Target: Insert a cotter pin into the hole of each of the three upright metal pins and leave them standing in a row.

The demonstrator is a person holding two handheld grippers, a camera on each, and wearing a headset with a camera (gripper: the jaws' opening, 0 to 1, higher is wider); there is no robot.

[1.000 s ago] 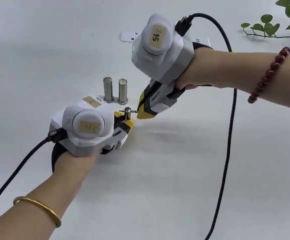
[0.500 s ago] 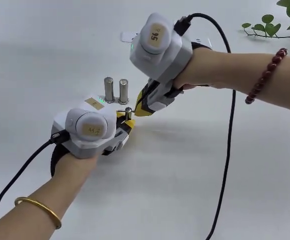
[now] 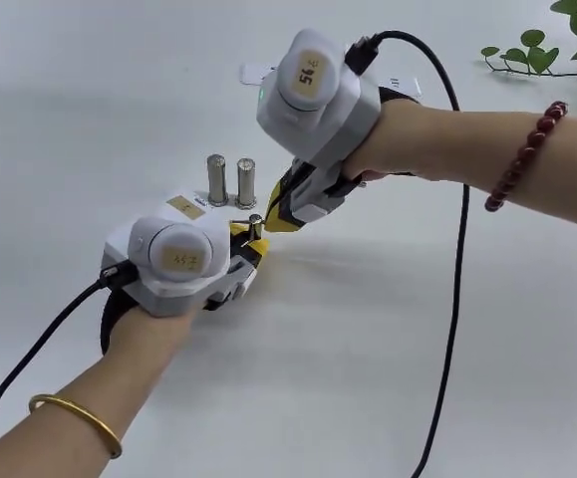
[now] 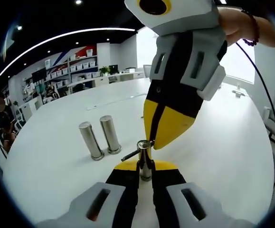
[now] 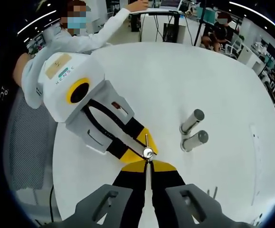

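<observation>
On the white worktop (image 3: 368, 378), well in from its edges, the left gripper (image 3: 250, 240) is pinching a metal pin (image 4: 146, 160) upright while the right gripper (image 5: 148, 165), clamping the cotter pin (image 4: 130, 155), should be pushing it straight and level through the hole.

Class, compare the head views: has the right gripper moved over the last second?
Yes, slightly. The right gripper has edged left in the head view, closing on the nearest free-standing pin.
</observation>
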